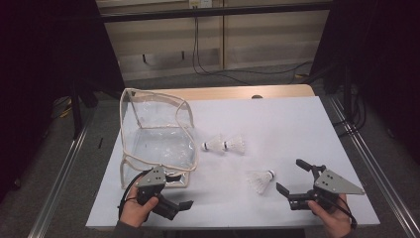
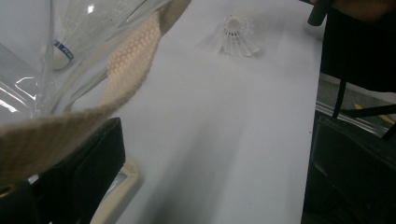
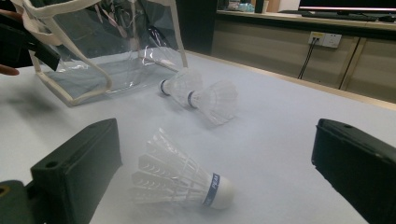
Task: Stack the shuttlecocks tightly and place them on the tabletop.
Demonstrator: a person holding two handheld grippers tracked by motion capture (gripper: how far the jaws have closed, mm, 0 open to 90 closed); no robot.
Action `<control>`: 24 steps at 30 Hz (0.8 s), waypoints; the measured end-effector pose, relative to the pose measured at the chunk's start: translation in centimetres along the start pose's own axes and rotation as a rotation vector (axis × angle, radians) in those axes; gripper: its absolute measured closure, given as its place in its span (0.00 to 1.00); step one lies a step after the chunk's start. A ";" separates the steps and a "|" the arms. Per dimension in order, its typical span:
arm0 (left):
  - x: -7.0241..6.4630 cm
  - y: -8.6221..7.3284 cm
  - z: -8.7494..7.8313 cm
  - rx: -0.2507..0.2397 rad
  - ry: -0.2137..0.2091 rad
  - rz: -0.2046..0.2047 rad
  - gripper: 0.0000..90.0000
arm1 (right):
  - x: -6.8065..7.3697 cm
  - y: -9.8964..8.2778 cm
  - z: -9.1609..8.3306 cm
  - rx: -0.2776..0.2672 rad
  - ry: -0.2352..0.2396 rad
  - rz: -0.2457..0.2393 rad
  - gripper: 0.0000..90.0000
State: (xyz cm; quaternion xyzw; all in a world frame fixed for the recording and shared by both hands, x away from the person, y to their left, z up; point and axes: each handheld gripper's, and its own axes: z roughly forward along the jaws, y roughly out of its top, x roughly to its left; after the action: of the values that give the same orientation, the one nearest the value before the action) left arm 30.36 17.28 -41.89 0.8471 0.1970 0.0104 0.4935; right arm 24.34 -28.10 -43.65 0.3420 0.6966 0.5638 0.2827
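Lying on its side between the wide-apart jaws of the R gripper (image 1: 295,177), near the bench's front right corner: a shuttlecock (image 1: 261,181), untouched. L gripper (image 1: 171,191), jaws spread, sits at the clear bag (image 1: 157,140) by the front left edge w/ the cloth trim across one jaw. Two more shuttlecocks (image 1: 224,144) lie mid-bench. White top, dark curtains both sides, cables on floor behind

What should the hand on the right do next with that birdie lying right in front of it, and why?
Probably ease the right gripper forward and close it on the nearest shuttlecock. Its jaws stand open with the shuttlecock lying on its side between them, not yet touched. The clear bag stands open by the left gripper, likely ready to take it.
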 end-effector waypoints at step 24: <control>0.9 -0.7 -1.2 -0.027 0.020 -0.024 0.05 | -0.3 -0.1 0.2 0.005 -0.007 0.007 0.01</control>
State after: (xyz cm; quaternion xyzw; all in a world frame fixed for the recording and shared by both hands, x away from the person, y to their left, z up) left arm 30.73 18.92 -42.01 0.8378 0.2119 0.0154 0.5030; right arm 24.68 -28.20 -43.79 0.3473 0.6957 0.5618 0.2824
